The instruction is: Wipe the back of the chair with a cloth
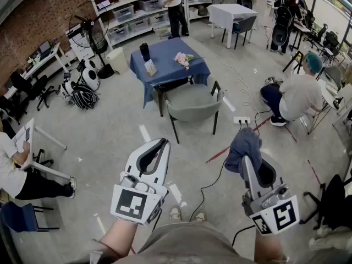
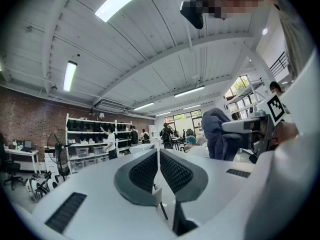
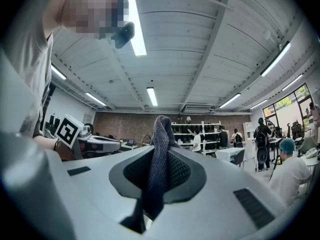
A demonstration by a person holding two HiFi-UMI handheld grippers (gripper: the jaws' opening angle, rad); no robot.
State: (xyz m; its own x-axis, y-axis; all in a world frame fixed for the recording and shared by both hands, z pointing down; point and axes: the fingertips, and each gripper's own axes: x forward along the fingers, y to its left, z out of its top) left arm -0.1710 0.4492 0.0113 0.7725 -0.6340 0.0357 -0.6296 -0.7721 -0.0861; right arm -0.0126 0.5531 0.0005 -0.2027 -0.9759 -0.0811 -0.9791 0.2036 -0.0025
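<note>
- Chair [image 1: 193,104]: grey shell on dark legs, standing on the floor with its back turned toward the person. Neither gripper touches it.
- Cloth [image 1: 245,146]: dark blue-grey and bunched, on the near right side of the chair and well apart from it.
- Right gripper [image 1: 246,164]: jaws clenched on the cloth, which stands up between them.
- Left gripper [image 1: 163,143]: on the near left side of the chair, jaws pressed together with nothing between them.
- Counter [image 1: 165,56]: blue-covered, just beyond the chair. It carries a dark cup [image 1: 144,51] and pink flowers [image 1: 183,59].
- Power strip [image 1: 241,120]: on the floor, right of the chair.
</note>
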